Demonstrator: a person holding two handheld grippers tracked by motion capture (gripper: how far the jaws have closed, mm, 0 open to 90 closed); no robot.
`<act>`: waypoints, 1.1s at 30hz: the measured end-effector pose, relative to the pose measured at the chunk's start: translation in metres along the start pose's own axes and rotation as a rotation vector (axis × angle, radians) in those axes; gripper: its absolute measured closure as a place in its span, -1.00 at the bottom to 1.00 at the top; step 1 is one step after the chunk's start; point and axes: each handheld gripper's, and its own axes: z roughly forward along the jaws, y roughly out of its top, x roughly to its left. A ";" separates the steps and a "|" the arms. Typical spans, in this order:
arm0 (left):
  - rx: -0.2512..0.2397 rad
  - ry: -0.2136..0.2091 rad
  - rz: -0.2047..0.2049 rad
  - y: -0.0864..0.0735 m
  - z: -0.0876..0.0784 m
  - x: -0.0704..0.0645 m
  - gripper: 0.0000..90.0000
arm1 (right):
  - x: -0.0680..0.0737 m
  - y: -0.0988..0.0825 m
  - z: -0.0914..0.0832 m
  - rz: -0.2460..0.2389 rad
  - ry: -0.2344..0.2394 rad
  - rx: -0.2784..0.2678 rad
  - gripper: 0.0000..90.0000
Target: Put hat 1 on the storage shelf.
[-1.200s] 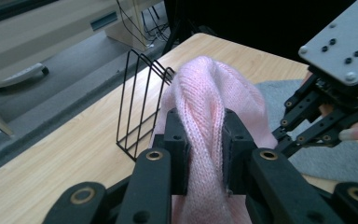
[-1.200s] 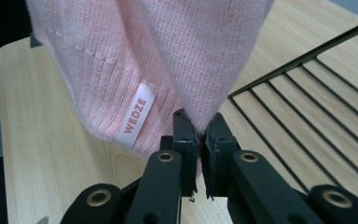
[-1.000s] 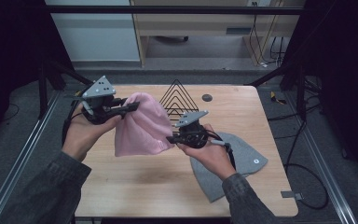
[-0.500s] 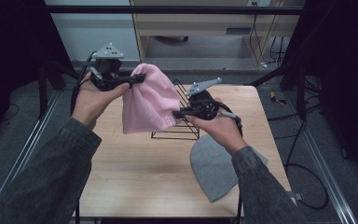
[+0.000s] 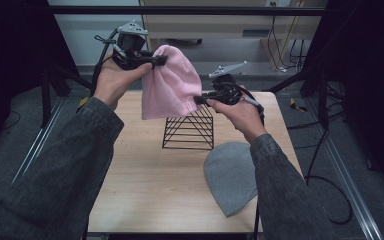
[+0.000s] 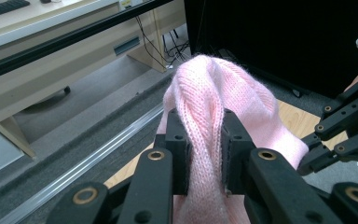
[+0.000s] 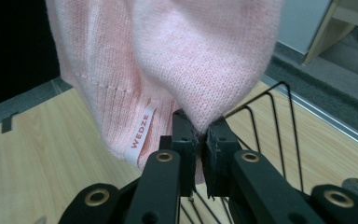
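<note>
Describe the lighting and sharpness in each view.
High view: dim, dark at both sides, pink beanie slightly soft. Left gripper view: knit crisp between the left tool, background softer. Right gripper view: evenly lit, label readable, right tool sharp.

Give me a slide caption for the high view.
Both grippers hold a pink beanie in the air above a black wire rack; a grey beanie lies nearby.

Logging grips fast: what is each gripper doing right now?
Left gripper: tongs closed on the pink beanie.
Right gripper: tongs closed on the pink beanie's lower edge.
</note>
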 end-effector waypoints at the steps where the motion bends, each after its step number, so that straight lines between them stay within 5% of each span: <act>1: 0.000 0.000 0.000 0.000 0.000 0.000 0.69 | 0.000 0.000 0.000 0.000 0.000 0.000 0.88; 10: -0.008 -0.008 -0.006 0.002 0.026 0.011 0.69 | -0.028 -0.006 0.003 0.027 -0.045 -0.012 0.87; 33: -0.022 0.009 0.048 -0.014 0.064 0.010 0.69 | -0.043 -0.029 0.020 0.007 -0.108 0.034 0.87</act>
